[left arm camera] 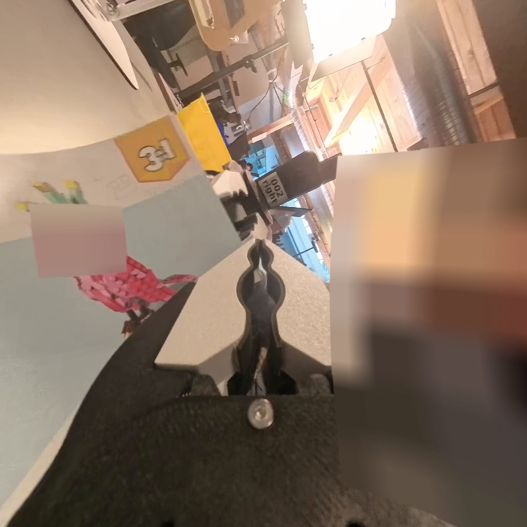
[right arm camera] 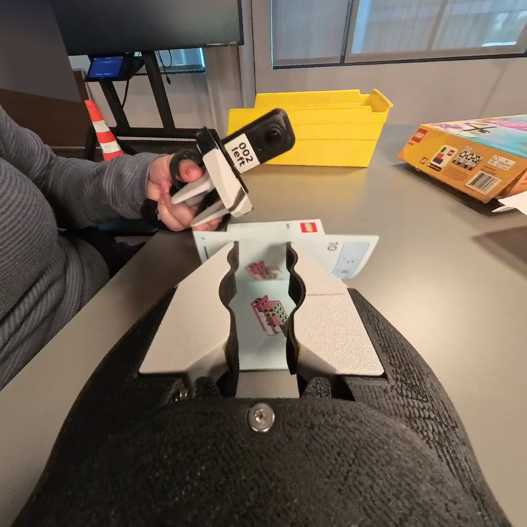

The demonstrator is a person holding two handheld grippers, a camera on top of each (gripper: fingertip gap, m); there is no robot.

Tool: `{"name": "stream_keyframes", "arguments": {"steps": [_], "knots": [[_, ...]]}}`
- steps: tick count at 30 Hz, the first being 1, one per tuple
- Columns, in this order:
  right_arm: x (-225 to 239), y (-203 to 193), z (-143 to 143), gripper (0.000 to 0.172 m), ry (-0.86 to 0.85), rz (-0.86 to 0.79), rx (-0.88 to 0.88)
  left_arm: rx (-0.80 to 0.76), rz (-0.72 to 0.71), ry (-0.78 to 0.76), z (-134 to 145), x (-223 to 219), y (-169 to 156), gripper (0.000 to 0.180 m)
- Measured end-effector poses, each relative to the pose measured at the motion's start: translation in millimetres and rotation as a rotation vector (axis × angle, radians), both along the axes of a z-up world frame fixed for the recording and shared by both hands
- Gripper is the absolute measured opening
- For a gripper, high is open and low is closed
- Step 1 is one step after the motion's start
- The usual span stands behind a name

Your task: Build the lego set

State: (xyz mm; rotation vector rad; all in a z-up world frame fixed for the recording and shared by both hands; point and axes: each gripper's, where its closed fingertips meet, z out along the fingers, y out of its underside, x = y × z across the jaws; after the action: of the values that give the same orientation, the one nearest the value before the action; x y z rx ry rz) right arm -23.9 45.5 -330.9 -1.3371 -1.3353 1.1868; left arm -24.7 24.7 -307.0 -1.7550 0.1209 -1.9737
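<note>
Right gripper (right arm camera: 261, 245) fills the near frame, black fabric-textured body low at six o'clock, pale fingers spread wide with nothing pinched between them, and through that gap the pale blue instruction booklet (right arm camera: 262, 350) lies open on the grey table (right arm camera: 413, 285), printed brick models showing on its pages. One page (right arm camera: 350, 253) is curling up at about one o'clock from the fingertips. At ten o'clock the left gripper (right arm camera: 199, 206) hangs in the air over the table's near edge, tilted, gripped by a hand (right arm camera: 165, 185) in a grey striped sleeve; from its own camera its fingers are pressed together at the tips, and nothing is caught between them. Out across the table, a yellow plastic bin (right arm camera: 308, 134) stands at twelve o'clock, and an orange toy box (right arm camera: 467, 159) lies flat at two o'clock with a white sheet poking out beside it. Behind the table, a large dark screen (right arm camera: 148, 22) on a black stand at eleven o'clock, an orange-and-white traffic cone (right arm camera: 101, 131) on the floor beneath it, and a run of windows (right arm camera: 399, 28) along the far wall. Left wrist view is rolled right over and blurred: the booklet's blue cover with a pink brick bird (left arm camera: 134, 291) sweeps through at nine o'clock, wooden ceiling beams (left arm camera: 356, 94) and a glaring light panel (left arm camera: 345, 25) up at one o'clock.
</note>
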Motion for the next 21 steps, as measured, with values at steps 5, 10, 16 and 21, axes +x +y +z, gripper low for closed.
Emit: {"name": "stream_keyframes", "arguments": {"steps": [5, 10, 16, 21], "knots": [[0.4, 0.6, 0.7, 0.031, 0.005, -0.001, -0.009, 0.007, 0.010, 0.026, -3.1, 0.0, 0.8, 0.000], [0.0, 1.8, 0.0, 0.032, 0.000, -0.006, -0.015, 0.153, 0.061, 0.289, -19.0, 1.7, 2.2, 0.000], [-0.3, 2.6, -0.8, 0.032, -0.005, -0.010, -0.017, 0.163, 0.062, 0.246, -6.3, -2.4, 1.5, 0.028], [-0.1, 3.6, -0.4, 0.032, -0.003, -0.013, -0.023, 0.142, -0.004, 0.303, -20.8, 4.8, -7.9, 0.054]]}}
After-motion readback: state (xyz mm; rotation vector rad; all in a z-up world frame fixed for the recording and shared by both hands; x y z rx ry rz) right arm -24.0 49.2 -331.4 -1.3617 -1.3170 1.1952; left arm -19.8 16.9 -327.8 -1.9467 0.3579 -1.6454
